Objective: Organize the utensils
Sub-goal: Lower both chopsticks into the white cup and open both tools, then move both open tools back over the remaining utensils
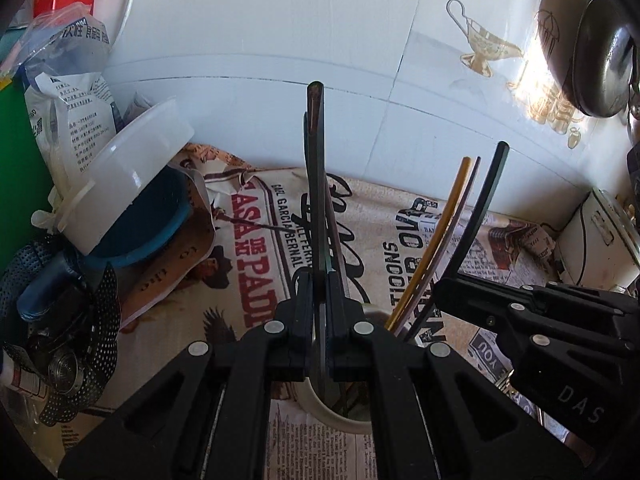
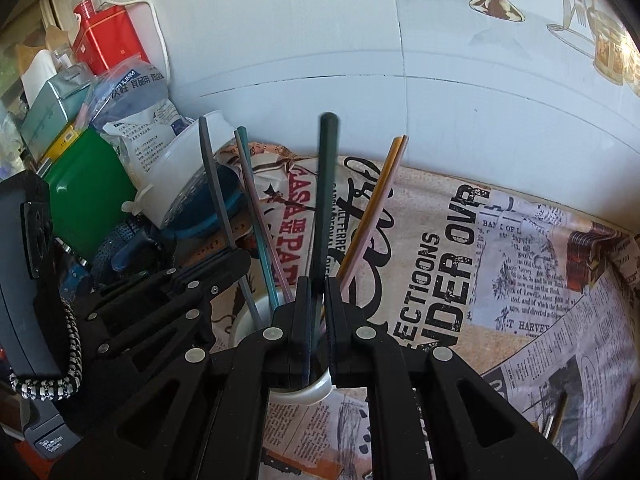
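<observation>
My left gripper is shut on a dark chopstick that stands upright with its lower end inside a white cup. A pinkish chopstick leans just behind it. Yellow and pink chopsticks also lean in the cup. To the right, the right gripper holds a black chopstick. In the right wrist view my right gripper is shut on that dark green-black chopstick over the cup's rim. The left gripper grips a grey chopstick beside a teal-pink one.
A newspaper-print cloth covers the counter up to a white tiled wall. At the left sit a white tub on a blue bowl, food bags, a green box, a red tin and a perforated steamer. A white box and pans stand at right.
</observation>
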Demonstrator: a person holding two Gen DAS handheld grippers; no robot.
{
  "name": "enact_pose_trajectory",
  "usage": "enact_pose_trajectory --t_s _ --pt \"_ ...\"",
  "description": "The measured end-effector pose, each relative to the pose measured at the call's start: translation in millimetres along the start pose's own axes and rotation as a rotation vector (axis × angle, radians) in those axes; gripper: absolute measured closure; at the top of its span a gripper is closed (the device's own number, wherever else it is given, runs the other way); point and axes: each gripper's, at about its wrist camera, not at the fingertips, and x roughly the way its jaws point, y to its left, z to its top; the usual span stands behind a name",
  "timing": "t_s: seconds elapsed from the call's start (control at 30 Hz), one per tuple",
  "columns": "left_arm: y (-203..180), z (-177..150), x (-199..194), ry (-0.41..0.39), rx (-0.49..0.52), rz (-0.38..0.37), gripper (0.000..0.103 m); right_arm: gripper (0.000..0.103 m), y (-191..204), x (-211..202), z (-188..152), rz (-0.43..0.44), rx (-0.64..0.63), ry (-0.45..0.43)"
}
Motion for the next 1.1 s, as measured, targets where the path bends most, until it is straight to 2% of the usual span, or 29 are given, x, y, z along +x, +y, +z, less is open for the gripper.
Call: enact_pose_trajectory --t_s 0.27,0.67,0.87,0.93,1.1 --pt "-5 0 -14 0.056 0.011 0.002 0.099 0.096 -3 -8 -3 0.007 -0.002 0.03" --pt "-34 8 -62 0.017 0.073 0.039 0.095 0.089 -14 -65 -5 -0.003 -0.059 -0.031" --pt "-57 11 -85 -0.014 0.081 0.028 0.084 0.084 -30 -102 -12 -0.035 -0.072 -0.086" --pt "-66 10 -90 -0.021 0.084 0.02 0.076 0.084 -39 -113 -16 -0.051 -0.072 -0.098" --pt "-96 7 -94 -0.025 0.097 -0.009 0.07 0.083 -63 -135 -29 -0.095 -0.06 -0.108"
